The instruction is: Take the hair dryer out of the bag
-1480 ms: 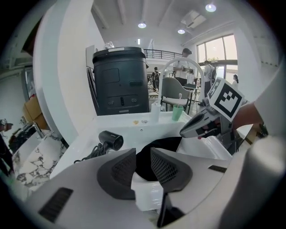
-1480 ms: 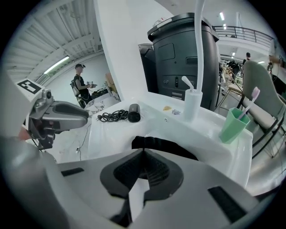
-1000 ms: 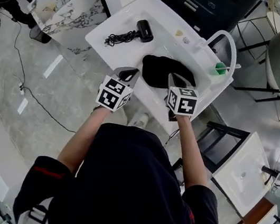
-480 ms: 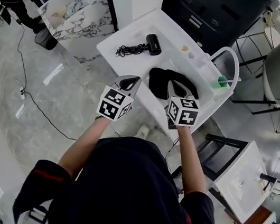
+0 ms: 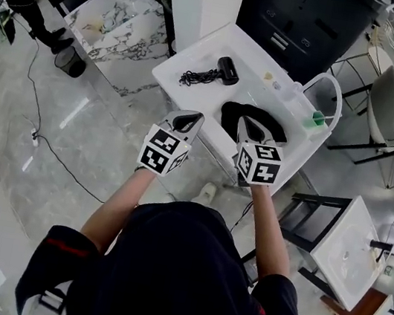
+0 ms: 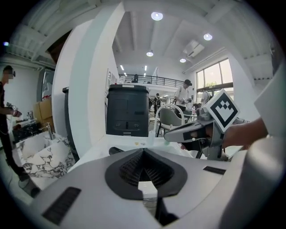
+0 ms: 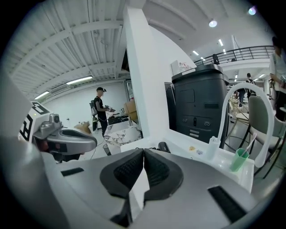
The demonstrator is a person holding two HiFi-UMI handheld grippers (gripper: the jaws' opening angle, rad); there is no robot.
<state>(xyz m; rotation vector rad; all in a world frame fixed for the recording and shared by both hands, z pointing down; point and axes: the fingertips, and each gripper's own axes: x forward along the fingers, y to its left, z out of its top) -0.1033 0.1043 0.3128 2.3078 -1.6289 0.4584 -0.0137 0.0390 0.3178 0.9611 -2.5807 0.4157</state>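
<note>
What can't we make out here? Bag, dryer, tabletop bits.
- Black fabric bag: in the head view the right gripper covers its near edge, and whether anything is inside cannot be told. In both gripper views the gripper bodies hide it.
- Black hair dryer: the gripper views show only a sliver above the shut jaws.
- Two small items on the white table: too small to identify.

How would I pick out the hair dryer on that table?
Find the white table before the big dark cabinet. Toward its far side lies the hair dryer, small and black. Unlike the flat black bag nearer the person, it trails a tangled cord.
</note>
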